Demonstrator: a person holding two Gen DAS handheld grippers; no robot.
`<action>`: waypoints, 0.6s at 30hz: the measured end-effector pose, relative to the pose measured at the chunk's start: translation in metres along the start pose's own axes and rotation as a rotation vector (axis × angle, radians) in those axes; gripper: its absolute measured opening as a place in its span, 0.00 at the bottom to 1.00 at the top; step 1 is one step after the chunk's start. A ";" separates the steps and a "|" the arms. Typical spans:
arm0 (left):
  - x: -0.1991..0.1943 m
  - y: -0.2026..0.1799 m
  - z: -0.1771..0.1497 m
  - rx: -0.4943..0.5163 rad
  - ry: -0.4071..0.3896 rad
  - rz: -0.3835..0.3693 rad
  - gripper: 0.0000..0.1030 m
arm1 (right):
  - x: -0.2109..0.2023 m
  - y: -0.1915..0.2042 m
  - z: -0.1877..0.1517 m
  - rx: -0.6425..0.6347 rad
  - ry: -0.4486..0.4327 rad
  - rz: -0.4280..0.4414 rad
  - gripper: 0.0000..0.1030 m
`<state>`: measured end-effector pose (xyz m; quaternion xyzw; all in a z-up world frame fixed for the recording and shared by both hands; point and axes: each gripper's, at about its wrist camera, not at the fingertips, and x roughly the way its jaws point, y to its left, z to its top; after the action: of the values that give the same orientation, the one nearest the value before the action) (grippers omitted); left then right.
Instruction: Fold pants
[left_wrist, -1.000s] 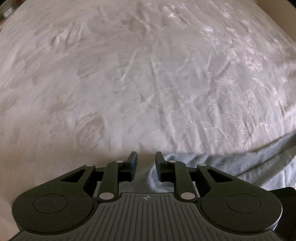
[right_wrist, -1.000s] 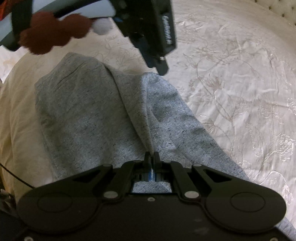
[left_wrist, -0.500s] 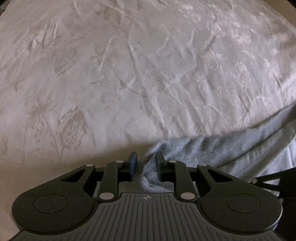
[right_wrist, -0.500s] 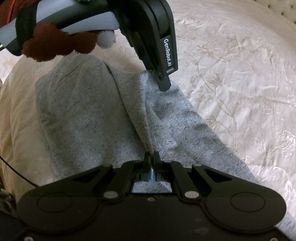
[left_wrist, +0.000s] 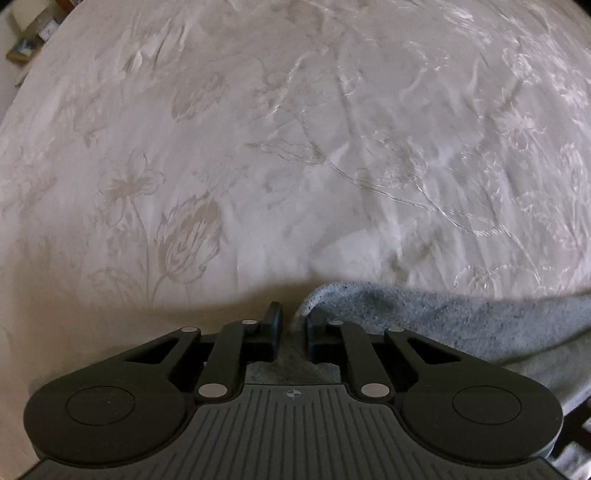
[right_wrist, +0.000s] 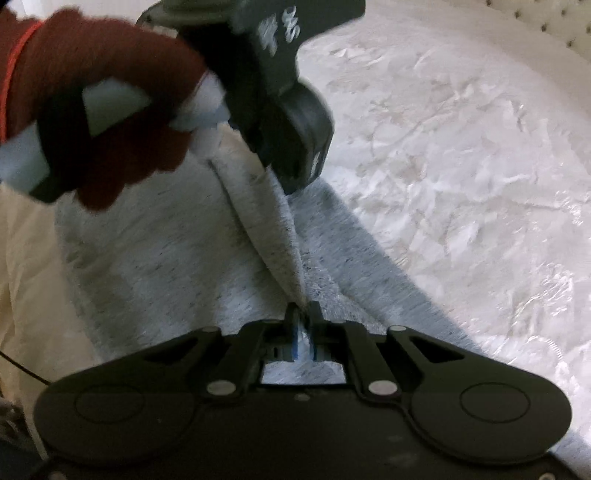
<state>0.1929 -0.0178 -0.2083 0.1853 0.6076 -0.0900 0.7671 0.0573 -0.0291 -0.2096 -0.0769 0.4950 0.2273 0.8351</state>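
A: What does the left wrist view show?

B: The left hand-held gripper (left_wrist: 293, 325) points down at the bed (left_wrist: 258, 166), which has a pale cover with a flower pattern. The grey pants (left_wrist: 443, 314) come in from the right, and their rounded edge lies between the jaws. The jaws are closing, yet there is a clear gap between the two fingers (left_wrist: 274, 325) and I see no pad pressing the cloth.

A: And the right wrist view?

B: The pants (right_wrist: 155, 258) lie spread across the bed (right_wrist: 461, 166), running up and away from the right hand-held gripper (right_wrist: 303, 317). A raised fold of cloth runs straight into its jaws, which are nearly together and pinch it, though they are starting to open. At the far end of that fold is the left hand-held gripper (right_wrist: 295, 184), blurred, held by a hand (right_wrist: 96, 110) in a dark red glove.
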 end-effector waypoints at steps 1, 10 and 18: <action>-0.001 0.002 0.000 -0.020 -0.002 -0.007 0.13 | -0.005 -0.004 0.001 0.007 -0.022 -0.014 0.09; 0.005 0.046 0.008 -0.207 0.071 -0.126 0.15 | -0.028 -0.081 0.010 0.194 -0.094 -0.166 0.14; 0.019 0.081 0.033 -0.335 0.133 -0.193 0.16 | -0.024 -0.058 -0.009 0.184 -0.062 -0.123 0.14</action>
<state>0.2570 0.0446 -0.2062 0.0017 0.6782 -0.0486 0.7333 0.0672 -0.0911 -0.1993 -0.0230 0.4819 0.1318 0.8660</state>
